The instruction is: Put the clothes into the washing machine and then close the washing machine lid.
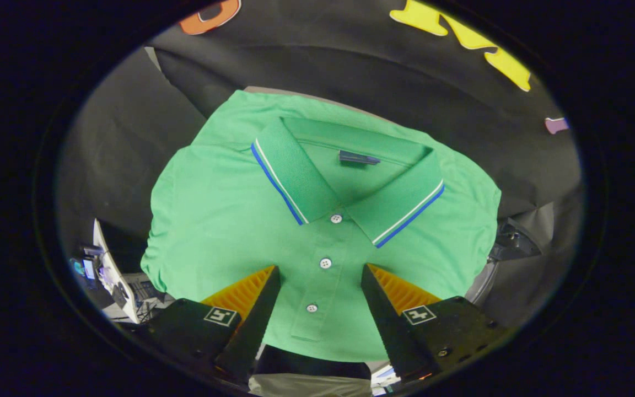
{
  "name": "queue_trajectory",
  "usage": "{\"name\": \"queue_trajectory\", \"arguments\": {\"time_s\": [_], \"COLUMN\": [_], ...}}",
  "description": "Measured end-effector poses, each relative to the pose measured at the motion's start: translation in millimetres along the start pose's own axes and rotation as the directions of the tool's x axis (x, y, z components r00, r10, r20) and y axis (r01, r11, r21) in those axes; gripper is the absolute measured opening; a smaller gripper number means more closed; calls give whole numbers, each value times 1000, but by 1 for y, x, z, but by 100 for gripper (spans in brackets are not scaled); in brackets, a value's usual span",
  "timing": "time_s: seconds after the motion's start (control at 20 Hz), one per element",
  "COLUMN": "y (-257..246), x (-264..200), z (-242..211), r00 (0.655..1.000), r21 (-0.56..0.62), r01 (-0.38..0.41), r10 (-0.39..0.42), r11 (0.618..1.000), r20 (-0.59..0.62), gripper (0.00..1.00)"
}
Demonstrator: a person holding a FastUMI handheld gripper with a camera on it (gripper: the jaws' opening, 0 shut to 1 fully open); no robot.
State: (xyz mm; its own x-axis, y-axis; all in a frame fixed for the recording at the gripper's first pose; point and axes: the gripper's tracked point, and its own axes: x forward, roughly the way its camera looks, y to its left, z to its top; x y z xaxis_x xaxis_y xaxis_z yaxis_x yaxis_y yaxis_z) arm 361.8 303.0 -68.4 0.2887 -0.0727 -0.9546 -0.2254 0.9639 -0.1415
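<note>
Gripper view. Item: green polo shirt (229, 215), folded flat, collar far, button placket near, lying below and ahead of our gripper (320, 275). Gripper: fingers spread wide, empty, straddling the placket. Step, as we judge it: pick up the shirt; we would descend on the placket and pinch several layers. Containers: curved pale rim (480, 284) at right, possibly the washing machine; contents hidden.

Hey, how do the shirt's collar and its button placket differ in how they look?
On the green polo shirt, the collar is edged with blue and white stripes; the placket is plain green. The collar spreads in two flaps; the placket runs as one strip carrying three white buttons, between the fingers of the open tool. Both are green.
</note>
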Motion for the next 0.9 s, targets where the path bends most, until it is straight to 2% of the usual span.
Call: {"name": "queue_trajectory", "arguments": {"time_s": [0.2,0.25,0.45,0.55,0.65,0.9], "y": [-2,-3,-12,-14,-14,-18], "x": [0,0,1,0,-5,-37], "z": [4,7,12,10,9,13], "r00": [1000,1000,999,998,998,996], "r21": [12,9,87,108,151,136], "r01": [1,1,-17,-54,-56,-54], "r10": [-1,0,14,50,55,43], "r11": [1000,1000,996,993,987,989], "r20": [-22,-13,30,34,13,78], "gripper": [92,85,21,8,6,6]}}
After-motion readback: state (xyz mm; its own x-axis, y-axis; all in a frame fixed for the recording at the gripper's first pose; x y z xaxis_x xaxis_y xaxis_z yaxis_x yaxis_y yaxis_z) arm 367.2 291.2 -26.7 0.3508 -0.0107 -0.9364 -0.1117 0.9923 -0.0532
